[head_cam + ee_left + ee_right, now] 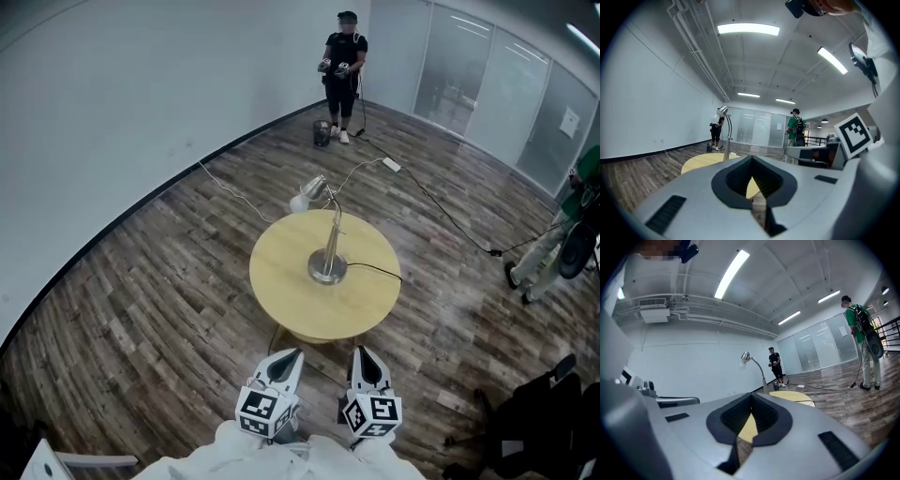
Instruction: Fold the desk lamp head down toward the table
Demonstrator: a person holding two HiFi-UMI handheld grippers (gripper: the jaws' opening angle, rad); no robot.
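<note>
The desk lamp stands upright on the round yellow tabletop, its metal base near the centre. Its neck curves up and away, and its head hangs raised beyond the tabletop's far edge. A black cord runs from the base off the right edge. Both grippers sit short of the near edge, apart from the lamp. The left gripper has its fingers closed together with nothing between them, and so does the right gripper. A person stands far off on the wooden floor.
</note>
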